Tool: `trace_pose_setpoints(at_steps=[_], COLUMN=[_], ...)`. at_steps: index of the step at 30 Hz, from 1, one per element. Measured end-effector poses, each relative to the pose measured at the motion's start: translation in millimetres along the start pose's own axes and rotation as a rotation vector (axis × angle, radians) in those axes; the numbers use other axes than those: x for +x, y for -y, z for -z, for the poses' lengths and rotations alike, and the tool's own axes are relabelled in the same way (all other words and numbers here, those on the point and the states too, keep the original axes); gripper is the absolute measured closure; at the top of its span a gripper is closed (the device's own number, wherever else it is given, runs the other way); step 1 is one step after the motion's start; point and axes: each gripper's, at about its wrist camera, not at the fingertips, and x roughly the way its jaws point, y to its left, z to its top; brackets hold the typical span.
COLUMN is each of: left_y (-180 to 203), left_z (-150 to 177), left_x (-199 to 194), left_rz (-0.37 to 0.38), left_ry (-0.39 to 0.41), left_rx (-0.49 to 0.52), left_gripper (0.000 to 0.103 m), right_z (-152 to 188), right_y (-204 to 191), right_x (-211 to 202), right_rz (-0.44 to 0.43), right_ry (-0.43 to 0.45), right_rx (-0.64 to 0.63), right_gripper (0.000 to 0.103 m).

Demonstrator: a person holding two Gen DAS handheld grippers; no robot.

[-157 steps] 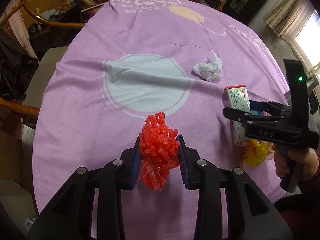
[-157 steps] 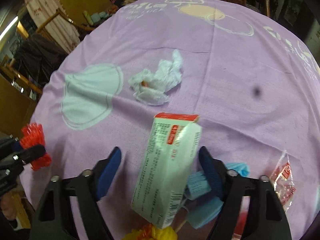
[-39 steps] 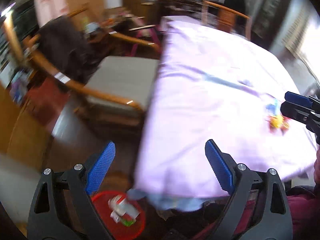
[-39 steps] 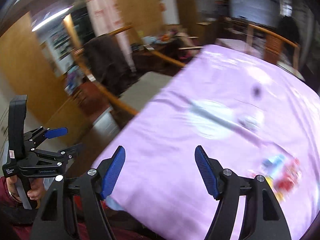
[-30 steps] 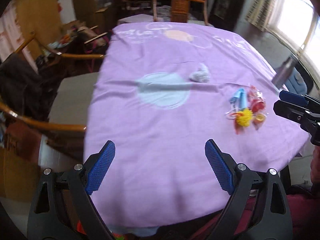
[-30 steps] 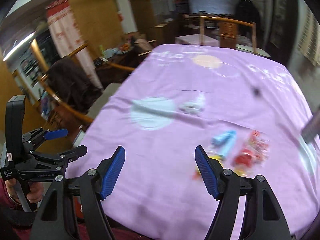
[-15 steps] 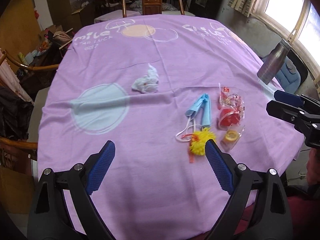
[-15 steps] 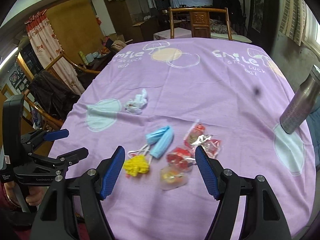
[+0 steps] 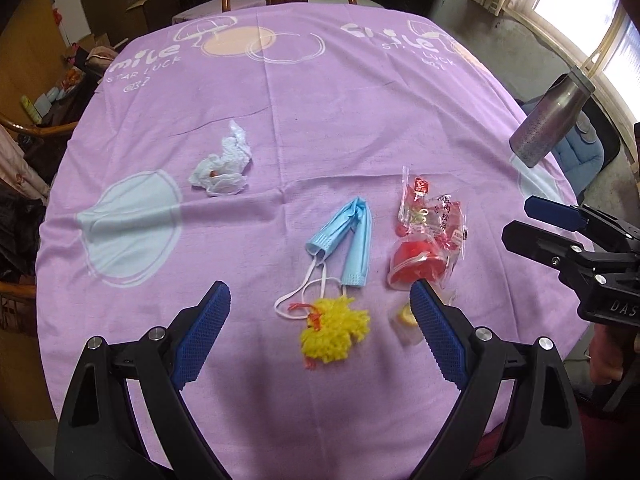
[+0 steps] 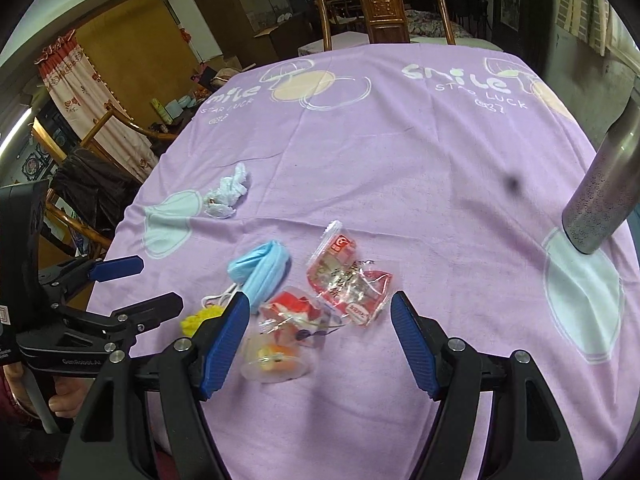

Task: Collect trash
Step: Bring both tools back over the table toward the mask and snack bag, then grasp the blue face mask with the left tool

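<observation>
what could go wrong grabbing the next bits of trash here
1. The mask has ear loops lying against the yellow pompom; lifting either may drag the other along.
2. The clear cup and red wrappers overlap in a slippery pile, so the open right gripper might pinch only film and drop the rest.
3. The metal bottle stands near the table edge; a wide swing could topple it.

- The worktop (image 9: 320, 92) carries a cluster of litter near its front edge — a pompom (image 9: 335, 330) nearest, a face mask (image 9: 348, 240) just behind it.
- Right of the mask lie the snack wrappers (image 9: 430, 232).
- A crumpled tissue (image 9: 224, 166) sits apart, farther back and left.
- A flask (image 9: 550, 120) stands at the right edge — a chair (image 10: 384, 8) behind the far side.
</observation>
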Motion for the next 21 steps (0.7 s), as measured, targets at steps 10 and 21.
trace_pose_setpoints(at_steps=[10, 21], left_y=[9, 8], left_z=[-27, -43], left_x=[28, 69], left_rz=[0.010, 0.078], left_ry=[-0.033, -0.112], left_rx=[0.003, 0.000], left_gripper=[0.015, 0.015], right_z=[-13, -19], right_y=[22, 52], right_x=[24, 39], right_rz=[-0.010, -0.019], right_ry=[-0.030, -0.048], right_rx=[0.004, 0.082], right_gripper=[0.030, 0.025])
